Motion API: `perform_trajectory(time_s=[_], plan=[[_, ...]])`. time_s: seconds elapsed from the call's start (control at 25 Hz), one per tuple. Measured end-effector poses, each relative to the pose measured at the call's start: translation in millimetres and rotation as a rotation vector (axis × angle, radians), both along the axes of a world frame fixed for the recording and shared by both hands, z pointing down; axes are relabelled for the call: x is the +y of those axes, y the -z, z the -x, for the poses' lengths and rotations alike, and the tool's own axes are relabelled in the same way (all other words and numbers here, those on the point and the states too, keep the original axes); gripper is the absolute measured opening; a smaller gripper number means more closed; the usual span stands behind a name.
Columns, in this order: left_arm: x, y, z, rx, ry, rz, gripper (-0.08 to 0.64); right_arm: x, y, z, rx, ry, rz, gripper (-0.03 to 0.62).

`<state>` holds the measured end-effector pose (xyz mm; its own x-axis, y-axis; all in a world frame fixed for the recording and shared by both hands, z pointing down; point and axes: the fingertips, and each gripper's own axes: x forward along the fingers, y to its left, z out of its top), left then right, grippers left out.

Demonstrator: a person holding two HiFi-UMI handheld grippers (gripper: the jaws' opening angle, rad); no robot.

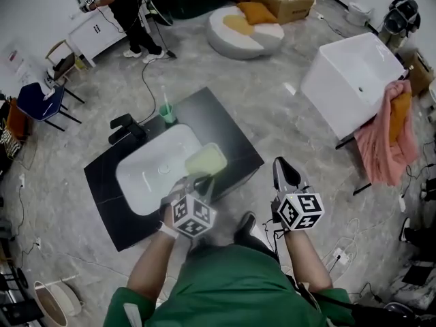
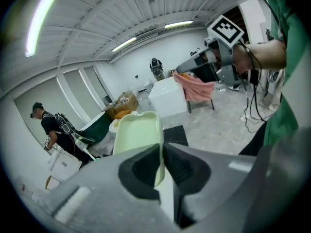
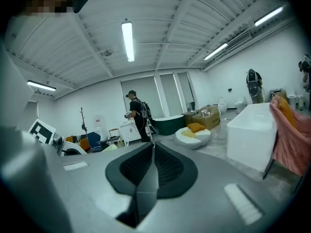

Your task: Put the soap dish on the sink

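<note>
A pale green soap dish [image 1: 205, 161] hangs over the right part of the white basin [image 1: 146, 176] set in the black counter [image 1: 231, 136]. My left gripper [image 1: 196, 182] is shut on the dish's near rim. In the left gripper view the soap dish [image 2: 137, 132] stands on edge between the closed jaws of the left gripper [image 2: 162, 152]. My right gripper [image 1: 284, 174] hovers right of the counter, over the floor, shut with nothing in it. The right gripper [image 3: 152, 152] shows its pads pressed together in its own view.
A black faucet [image 1: 127, 127] and a green cup [image 1: 167, 114] stand at the counter's far side. A white tub [image 1: 354, 80] with a pink cloth [image 1: 390, 131] is at the right. A person [image 1: 129, 12] stands at the back by a white cabinet [image 1: 95, 33].
</note>
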<state>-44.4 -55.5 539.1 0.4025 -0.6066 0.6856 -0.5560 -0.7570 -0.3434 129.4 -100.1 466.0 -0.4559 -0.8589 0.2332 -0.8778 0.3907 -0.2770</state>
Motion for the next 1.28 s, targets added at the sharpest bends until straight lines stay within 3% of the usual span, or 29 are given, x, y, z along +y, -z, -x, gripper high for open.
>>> perform_trajectory(time_s=[0.16, 0.52, 0.8, 1.08, 1.28], plan=[[-21.6, -4.4, -21.8, -0.065, 0.035, 0.000, 0.021, -32.8, -2.3, -23.3, -0.019, 0.055, 0.002, 0.017], [-74.3, -24.8, -33.6, -0.091, 0.120, 0.036, 0.021, -78.7, -16.9, -36.8, -0.015, 0.155, -0.012, 0.017], [-112.9, -70.2, -30.7, -0.125, 0.081, 0.069, 0.021, -122.6, -43.6, -34.4, -0.003, 0.130, 0.035, 0.017], [-150.2, -104.2, -19.8, -0.067, 0.053, 0.110, 0.021, -172.9, -27.6, -20.6, 0.094, 0.096, 0.029, 0.017], [-167.9, -133.6, -7.7, -0.074, 0.025, 0.152, 0.023, -197.2, -27.6, 6.3, 0.142, 0.107, 0.027, 0.017]])
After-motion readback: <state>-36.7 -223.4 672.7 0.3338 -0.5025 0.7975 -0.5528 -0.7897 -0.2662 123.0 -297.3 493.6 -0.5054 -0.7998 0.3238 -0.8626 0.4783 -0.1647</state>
